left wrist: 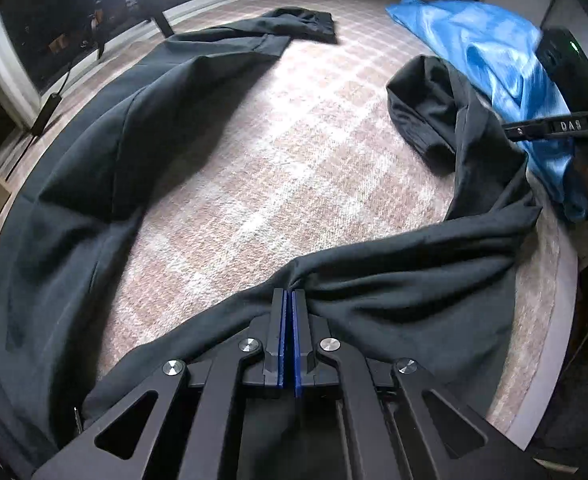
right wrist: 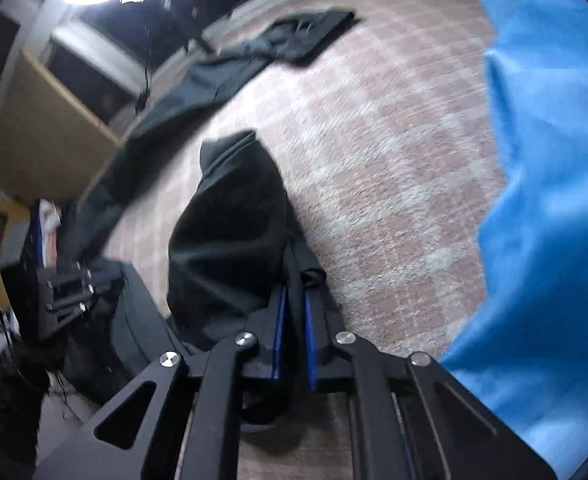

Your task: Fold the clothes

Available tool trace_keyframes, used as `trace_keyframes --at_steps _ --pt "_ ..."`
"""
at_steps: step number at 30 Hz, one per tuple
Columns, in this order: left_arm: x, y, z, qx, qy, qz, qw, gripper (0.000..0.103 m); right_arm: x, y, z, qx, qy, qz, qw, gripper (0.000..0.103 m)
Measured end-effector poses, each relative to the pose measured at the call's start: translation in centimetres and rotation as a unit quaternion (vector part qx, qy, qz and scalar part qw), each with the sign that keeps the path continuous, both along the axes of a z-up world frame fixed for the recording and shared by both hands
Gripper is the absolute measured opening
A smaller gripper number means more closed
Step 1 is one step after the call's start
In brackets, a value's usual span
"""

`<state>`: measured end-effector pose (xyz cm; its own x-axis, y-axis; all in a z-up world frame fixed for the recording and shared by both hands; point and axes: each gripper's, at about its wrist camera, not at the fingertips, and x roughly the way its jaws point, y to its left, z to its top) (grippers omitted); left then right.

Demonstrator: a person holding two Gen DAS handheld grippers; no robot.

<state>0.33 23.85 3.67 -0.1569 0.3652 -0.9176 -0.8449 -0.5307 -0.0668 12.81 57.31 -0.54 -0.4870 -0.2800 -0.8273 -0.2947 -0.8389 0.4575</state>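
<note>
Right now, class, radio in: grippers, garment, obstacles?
Left gripper shut on black garment. Right gripper pinching its sleeve. Blue cloth lies alongside, apart.

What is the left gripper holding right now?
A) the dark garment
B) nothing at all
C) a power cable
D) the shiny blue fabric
A: in the left wrist view the left gripper has its blue-padded fingers pressed together on a bunched fold of the dark garment, while the blue fabric lies apart.

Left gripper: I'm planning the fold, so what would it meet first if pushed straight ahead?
The left gripper is shut on the dark garment; ahead lies bare checked cloth, apparently free to the table's far edge.
</note>
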Motion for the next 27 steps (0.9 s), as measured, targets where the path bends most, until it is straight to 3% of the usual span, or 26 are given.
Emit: trace_keyframes --at_steps 3,6,8,11,13,14,15,19,23,27 --pt "0.4 -2.2 2.3 0.043 -0.005 0.017 0.9989 0.001 2.8 0.6 2.2 -0.028 0.041 -0.056 0.997 0.007" --pt "1.0 -4.9 5.5 0.083 0.003 0.035 0.9959 0.001 5.9 0.2 6.2 -0.021 0.082 -0.092 0.992 0.004" --pt "1.2 -6.6 7.4 0.107 0.012 0.053 0.9928 0.001 8.3 -1.3 10.4 0.016 0.102 -0.097 0.99 0.003" --pt "0.0 -9.0 9.5 0.121 0.034 0.102 0.9868 0.002 8.3 -3.5 16.0 0.093 0.127 -0.087 0.984 0.006" --pt "-1.4 -8.7 8.0 0.086 0.056 0.128 0.9864 0.002 5.4 -3.7 18.0 0.131 0.134 -0.071 0.98 0.031" --pt "-2.1 -8.5 7.2 0.067 0.067 0.14 0.9855 0.002 3.2 -3.6 18.3 0.145 0.136 -0.055 0.978 0.048" --pt "-2.7 -8.3 6.3 0.048 0.079 0.153 0.984 0.002 1.1 -3.6 18.6 0.16 0.137 -0.039 0.977 0.048" --pt "-3.6 -8.9 4.7 0.039 0.064 0.169 0.9827 0.002 2.6 -4.0 12.8 0.195 0.052 0.023 0.979 0.047" --pt "-3.1 -9.8 4.7 0.047 0.055 0.17 0.9827 0.002 4.2 -4.3 6.9 0.227 -0.033 0.085 0.97 0.047" --pt "-2.8 -10.2 4.7 0.054 0.044 0.166 0.9836 0.002 8.3 -5.0 2.4 0.206 -0.086 0.08 0.971 0.048"
